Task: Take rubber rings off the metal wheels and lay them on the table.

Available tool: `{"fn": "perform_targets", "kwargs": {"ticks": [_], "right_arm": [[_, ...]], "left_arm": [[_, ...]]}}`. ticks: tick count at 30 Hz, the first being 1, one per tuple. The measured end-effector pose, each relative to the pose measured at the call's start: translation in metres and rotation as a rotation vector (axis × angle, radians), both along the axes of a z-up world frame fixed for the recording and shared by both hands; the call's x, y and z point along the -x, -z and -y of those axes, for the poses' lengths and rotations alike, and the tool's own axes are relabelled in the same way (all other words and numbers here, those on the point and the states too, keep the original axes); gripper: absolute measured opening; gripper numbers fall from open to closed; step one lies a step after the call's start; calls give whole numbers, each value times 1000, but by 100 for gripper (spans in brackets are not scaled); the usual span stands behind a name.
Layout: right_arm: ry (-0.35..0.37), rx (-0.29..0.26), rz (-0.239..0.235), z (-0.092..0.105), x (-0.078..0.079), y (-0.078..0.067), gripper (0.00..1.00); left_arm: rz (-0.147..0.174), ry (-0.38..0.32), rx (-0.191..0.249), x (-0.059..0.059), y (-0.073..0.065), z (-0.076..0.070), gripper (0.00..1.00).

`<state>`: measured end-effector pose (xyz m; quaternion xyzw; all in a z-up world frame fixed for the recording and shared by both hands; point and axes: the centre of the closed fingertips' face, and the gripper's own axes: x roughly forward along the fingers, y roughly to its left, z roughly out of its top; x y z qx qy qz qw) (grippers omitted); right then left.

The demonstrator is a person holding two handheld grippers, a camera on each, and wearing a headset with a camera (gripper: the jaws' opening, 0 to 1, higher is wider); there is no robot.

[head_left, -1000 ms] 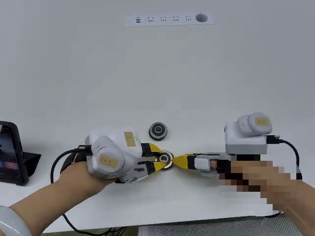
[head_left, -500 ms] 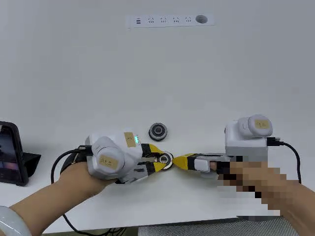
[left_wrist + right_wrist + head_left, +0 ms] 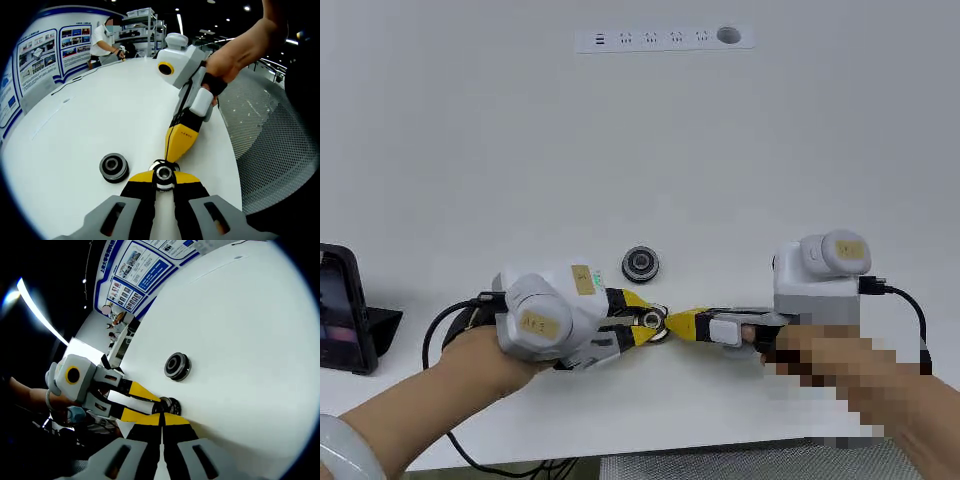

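Loose wheel [image 3: 641, 263] unmoved on white table [image 3: 720, 390]

Bright, even light on the white table [image 3: 620, 150]; shadows soft; ceiling lights [image 3: 179, 23] glare; fisheye bends both gripper views' edges; focus sharp.

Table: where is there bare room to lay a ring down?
The widest bare stretch lies between the power strip and the loose wheel. More lies right of that wheel, beyond the right gripper. Crowded: the front middle, where the left gripper and right gripper meet at the other wheel.
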<state>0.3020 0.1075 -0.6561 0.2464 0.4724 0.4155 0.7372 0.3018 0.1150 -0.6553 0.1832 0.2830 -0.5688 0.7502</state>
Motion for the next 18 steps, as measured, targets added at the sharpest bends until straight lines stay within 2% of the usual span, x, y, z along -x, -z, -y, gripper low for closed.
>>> {"fn": "perform_targets", "kwargs": {"ticks": [12,14,15,16,18], "right_arm": [[-1,-23,6,-4,-1,-5,1],[-1,-35,6,-7,-1,-7,1],[0,-75,3,-12,-1,-13,1],[12,-86,7,-13,-4,-17,1],[2,-57,20,-13,-5,-16,1]], "left_arm": [[2,2,-1,0,0,0,12],[2,3,-1,0,0,0,12],[2,3,-2,0,0,0,12],[2,3,-2,0,0,0,12],[2,3,-2,0,0,0,12]]}}
